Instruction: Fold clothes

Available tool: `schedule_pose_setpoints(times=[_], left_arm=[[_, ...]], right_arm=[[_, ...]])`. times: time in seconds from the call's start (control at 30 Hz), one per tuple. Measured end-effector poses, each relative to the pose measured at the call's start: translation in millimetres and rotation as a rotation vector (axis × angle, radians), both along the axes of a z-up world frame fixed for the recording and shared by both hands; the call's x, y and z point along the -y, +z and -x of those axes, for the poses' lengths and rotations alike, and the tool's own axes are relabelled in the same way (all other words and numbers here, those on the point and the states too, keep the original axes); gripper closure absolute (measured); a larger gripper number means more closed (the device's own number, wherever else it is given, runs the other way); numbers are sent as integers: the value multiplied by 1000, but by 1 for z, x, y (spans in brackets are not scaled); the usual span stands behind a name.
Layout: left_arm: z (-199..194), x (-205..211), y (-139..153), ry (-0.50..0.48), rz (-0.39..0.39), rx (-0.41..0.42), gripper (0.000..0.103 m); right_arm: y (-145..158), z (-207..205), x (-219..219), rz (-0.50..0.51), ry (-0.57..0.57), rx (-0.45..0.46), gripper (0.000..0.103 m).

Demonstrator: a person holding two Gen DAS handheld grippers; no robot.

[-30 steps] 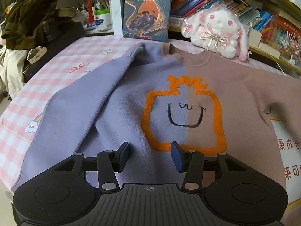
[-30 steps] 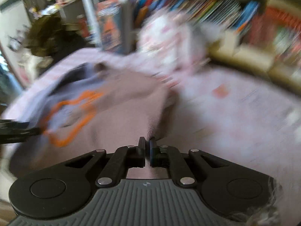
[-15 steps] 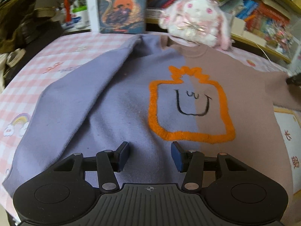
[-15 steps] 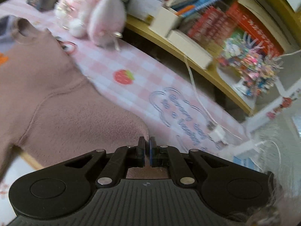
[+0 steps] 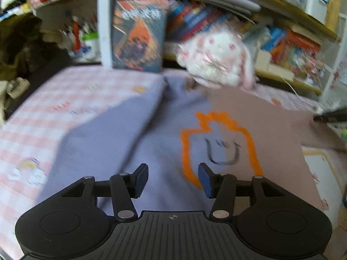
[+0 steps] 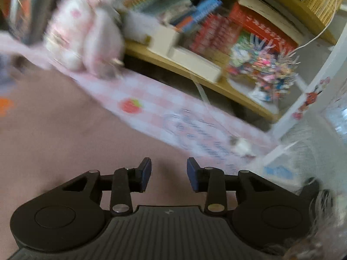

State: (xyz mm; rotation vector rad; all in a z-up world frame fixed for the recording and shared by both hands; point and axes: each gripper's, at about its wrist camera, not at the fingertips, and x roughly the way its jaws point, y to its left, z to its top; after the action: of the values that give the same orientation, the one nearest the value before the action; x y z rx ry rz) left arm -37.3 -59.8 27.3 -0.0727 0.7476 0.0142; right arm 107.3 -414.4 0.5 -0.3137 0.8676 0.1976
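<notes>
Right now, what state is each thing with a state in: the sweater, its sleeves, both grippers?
sweater: spread flat, front up, unfolded
purple sleeve: laid out beside the body, not folded in
brown sleeve: lying flat under the right gripper, ungripped
left gripper: open, empty, over the hem area
right gripper: open, empty
plush bunny: upright by the collar

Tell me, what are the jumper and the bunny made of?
The jumper looks like soft matte knit or fleece: no shine, gentle creases, and a raised fuzzy orange outline. The bunny looks like fluffy white plush, going by its shaggy edges, though blur hides detail.
</notes>
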Motion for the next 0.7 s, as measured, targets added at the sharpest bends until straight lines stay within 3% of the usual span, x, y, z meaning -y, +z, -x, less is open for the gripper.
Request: schedule_pose_setpoints(times=[0.13, 0.2, 0.37, 0.7], left_arm=[[-3, -15, 1, 32, -53, 3, 52], [-4, -22, -1, 43, -72, -5, 47], [-5, -32, -2, 1, -89, -3, 40], [-11, -45, 9, -125, -145, 29, 37]], right_arm=[[15, 30, -17, -151, 51, -11, 68], [14, 46, -31, -193, 86, -33, 66], [-4, 82, -77, -180, 147, -104, 65], [-18, 103, -97, -140, 21, -146, 66]])
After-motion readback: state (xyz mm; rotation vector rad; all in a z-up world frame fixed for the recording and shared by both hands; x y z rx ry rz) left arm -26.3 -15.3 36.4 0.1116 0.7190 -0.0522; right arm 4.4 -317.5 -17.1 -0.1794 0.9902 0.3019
